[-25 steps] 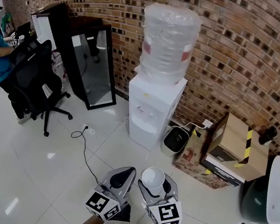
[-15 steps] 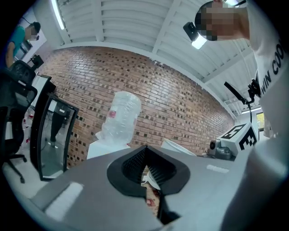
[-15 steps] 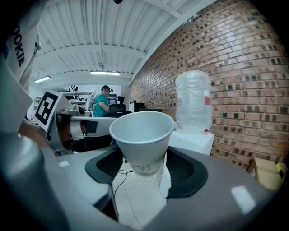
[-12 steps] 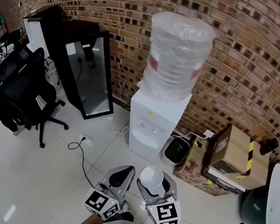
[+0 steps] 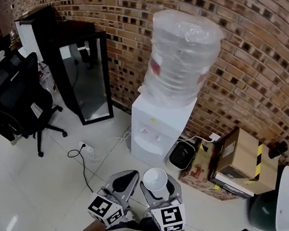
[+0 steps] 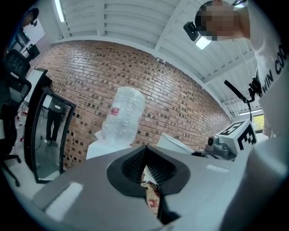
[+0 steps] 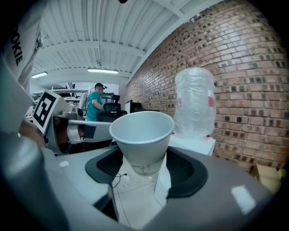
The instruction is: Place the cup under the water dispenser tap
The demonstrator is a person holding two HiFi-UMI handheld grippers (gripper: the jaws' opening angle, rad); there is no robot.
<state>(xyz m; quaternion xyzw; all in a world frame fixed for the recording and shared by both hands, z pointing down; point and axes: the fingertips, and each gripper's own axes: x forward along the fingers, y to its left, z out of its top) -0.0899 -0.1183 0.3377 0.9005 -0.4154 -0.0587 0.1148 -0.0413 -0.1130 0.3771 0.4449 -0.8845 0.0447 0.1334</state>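
right gripper (image 7: 143, 172) gripped white paper cup (image 7: 142, 134), upright, mouth up. left gripper (image 6: 146, 159) jaws sat together, nothing between. cup was well apart from water dispenser (image 5: 159, 124) by brick wall (image 5: 252, 64).

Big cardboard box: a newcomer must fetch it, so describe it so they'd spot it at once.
Along the brick wall stands a white water dispenser with a bottle on top. To its right in the head view, past a bin, sits the brown box. Only it bears yellow-and-black striped tape, unlike the low red-printed carton beside it.
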